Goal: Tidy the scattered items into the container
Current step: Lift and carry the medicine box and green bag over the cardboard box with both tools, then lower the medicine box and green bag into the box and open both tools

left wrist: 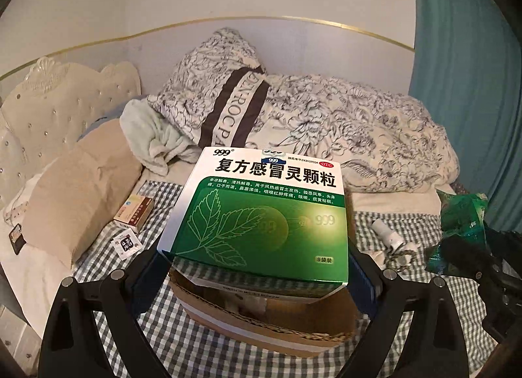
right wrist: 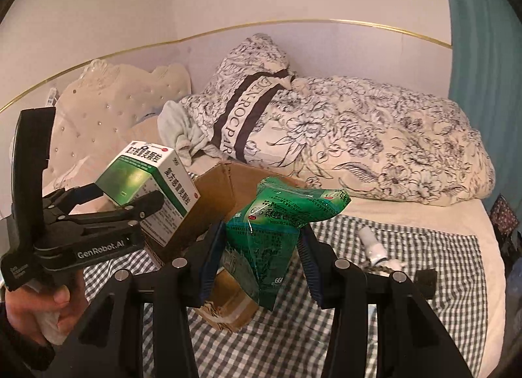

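My left gripper [left wrist: 257, 267] is shut on a green and white medicine box [left wrist: 261, 215], held flat just above the open cardboard box [left wrist: 261, 322] on the checked cloth. From the right wrist view that medicine box [right wrist: 153, 189] hangs over the cardboard box [right wrist: 215, 195] at its left side, in the left gripper [right wrist: 130, 202]. My right gripper [right wrist: 257, 264] is shut on a crumpled green sachet bag [right wrist: 270, 234], in front of the cardboard box. The same bag [left wrist: 460, 224] shows at the right edge of the left wrist view.
On the checked cloth [left wrist: 114, 264] lie a small orange and white box [left wrist: 135, 213] and a small sachet [left wrist: 125, 244] at the left, a white bottle [right wrist: 373, 244] with a chain at the right. Tan pillow [left wrist: 81, 195], floral duvet [right wrist: 375, 149], headboard and teal curtain surround.
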`<state>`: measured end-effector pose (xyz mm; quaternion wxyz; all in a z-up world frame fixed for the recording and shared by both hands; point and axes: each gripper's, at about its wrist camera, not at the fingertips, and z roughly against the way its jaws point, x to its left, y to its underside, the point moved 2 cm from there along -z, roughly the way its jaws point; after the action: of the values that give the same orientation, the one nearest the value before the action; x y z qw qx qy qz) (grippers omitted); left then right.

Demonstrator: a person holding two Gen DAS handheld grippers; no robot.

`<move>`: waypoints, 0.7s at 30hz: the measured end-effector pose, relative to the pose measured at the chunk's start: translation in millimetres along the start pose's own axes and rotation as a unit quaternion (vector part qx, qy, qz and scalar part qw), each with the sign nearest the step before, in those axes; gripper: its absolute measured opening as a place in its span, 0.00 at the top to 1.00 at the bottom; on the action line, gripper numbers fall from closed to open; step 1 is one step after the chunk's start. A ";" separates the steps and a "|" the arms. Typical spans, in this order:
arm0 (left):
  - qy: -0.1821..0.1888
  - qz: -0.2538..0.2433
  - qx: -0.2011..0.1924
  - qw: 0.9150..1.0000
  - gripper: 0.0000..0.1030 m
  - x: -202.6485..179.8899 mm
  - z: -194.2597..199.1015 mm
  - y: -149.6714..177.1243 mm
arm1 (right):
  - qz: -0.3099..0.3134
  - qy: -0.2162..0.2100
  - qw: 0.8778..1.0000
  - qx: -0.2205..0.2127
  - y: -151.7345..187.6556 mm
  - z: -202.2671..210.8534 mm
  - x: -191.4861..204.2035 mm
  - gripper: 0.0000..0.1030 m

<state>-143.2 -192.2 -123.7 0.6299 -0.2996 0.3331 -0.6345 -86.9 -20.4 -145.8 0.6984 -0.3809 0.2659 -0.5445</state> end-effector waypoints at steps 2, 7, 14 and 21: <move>-0.001 0.003 0.008 1.000 0.07 5.4 -11.5 1.1 | 0.002 -0.004 1.000 0.005 -0.6 -11.5 3.5 0.56; -0.003 0.003 0.023 1.000 0.07 12.8 -35.0 3.6 | 0.008 -0.018 1.000 0.020 0.2 -42.2 14.1 0.56; -0.007 0.003 0.040 0.999 0.07 19.8 -64.0 5.8 | 0.013 -0.029 0.999 0.041 3.8 -78.8 21.8 0.56; -0.011 0.002 0.060 0.998 0.07 28.2 -91.5 13.8 | 0.027 -0.038 0.997 0.062 15.6 -108.5 32.8 0.56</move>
<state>-208.8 -216.0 -190.6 0.6517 -0.2674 0.2881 -0.6487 -154.7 -76.5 -218.8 0.7444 -0.3502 0.2151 -0.5263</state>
